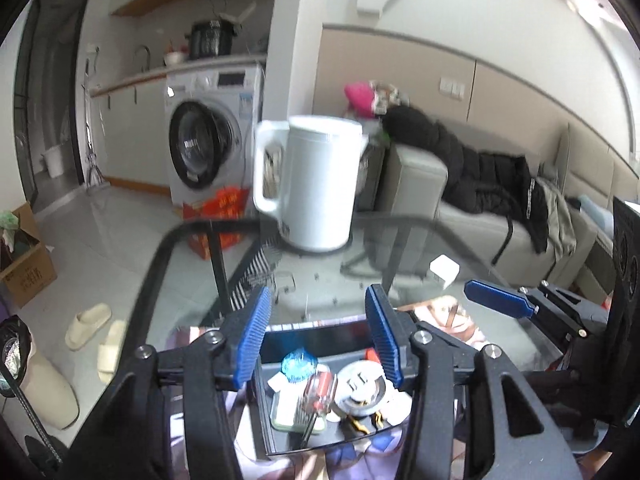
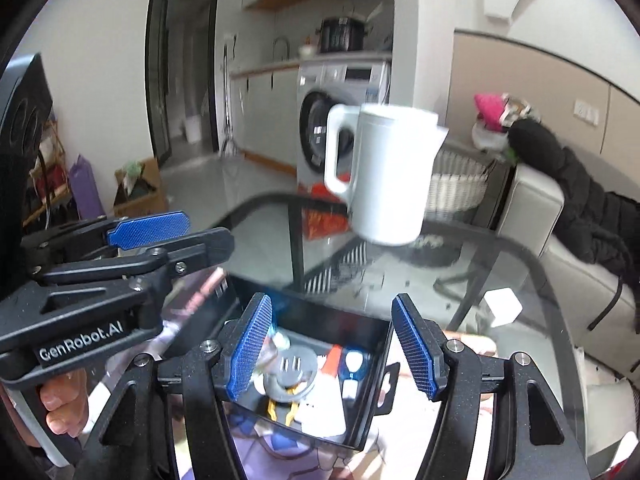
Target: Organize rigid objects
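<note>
With both the left gripper [image 1: 318,334] and the right gripper [image 2: 332,344] hanging wide-jawed and empty over the black tray [image 2: 362,326] of small rigid objects at 6 o'clock on the glass surface [image 1: 340,288], pick one item, descend squarely, and avoid the white kettle [image 1: 316,184] at 12 o'clock.
</note>
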Motion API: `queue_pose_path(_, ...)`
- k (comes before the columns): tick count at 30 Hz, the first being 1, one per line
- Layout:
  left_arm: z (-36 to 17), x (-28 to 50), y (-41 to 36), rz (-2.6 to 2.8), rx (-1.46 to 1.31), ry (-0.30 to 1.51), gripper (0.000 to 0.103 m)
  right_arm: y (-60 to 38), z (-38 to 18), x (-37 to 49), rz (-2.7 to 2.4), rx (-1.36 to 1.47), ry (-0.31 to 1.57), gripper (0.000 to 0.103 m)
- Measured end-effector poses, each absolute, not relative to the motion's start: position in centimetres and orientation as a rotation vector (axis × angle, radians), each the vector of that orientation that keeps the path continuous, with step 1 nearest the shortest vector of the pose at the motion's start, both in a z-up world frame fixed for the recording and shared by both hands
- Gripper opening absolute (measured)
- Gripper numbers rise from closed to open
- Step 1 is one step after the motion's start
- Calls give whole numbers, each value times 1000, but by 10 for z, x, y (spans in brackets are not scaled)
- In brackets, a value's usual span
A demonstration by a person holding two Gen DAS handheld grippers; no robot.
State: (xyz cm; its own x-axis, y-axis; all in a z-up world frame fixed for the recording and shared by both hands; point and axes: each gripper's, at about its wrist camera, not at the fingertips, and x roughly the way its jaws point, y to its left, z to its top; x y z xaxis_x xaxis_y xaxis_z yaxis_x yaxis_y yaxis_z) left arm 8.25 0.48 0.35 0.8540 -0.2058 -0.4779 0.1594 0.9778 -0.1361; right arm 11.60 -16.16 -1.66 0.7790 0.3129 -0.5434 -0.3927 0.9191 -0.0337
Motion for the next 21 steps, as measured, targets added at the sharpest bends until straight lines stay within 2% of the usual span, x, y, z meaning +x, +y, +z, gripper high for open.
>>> queue_pose_path(2,12,74,7,-181,-97,457,55,-165,-7,106,378,-135,506,64)
queue_pose_path(4,21,61,11,-154,-100,380,73,-168,3,96,387,-114,440,67)
queue_pose_path(5,26,52,13,-132,-101,336,87,-169,8,91,381,-112,410,70)
queue_pose_path(6,29,46,14,-116,-99,303,94,-171,12,85,373,-106,376,75)
queue_pose_path(7,34,38,15,-103,-93,260,96,-172,15,78,378,-94,349,79)
queue_pose_path(11,45,15,15,-81,-53,166,99,-178,29,54,389,-60,260,85)
queue_pose_path(15,50,-9,18,-66,-42,92,103,-188,40,30,368,-17,195,98)
queue_pose_path(21,51,-33,28,-34,-64,86,103,-200,48,9,361,7,182,102)
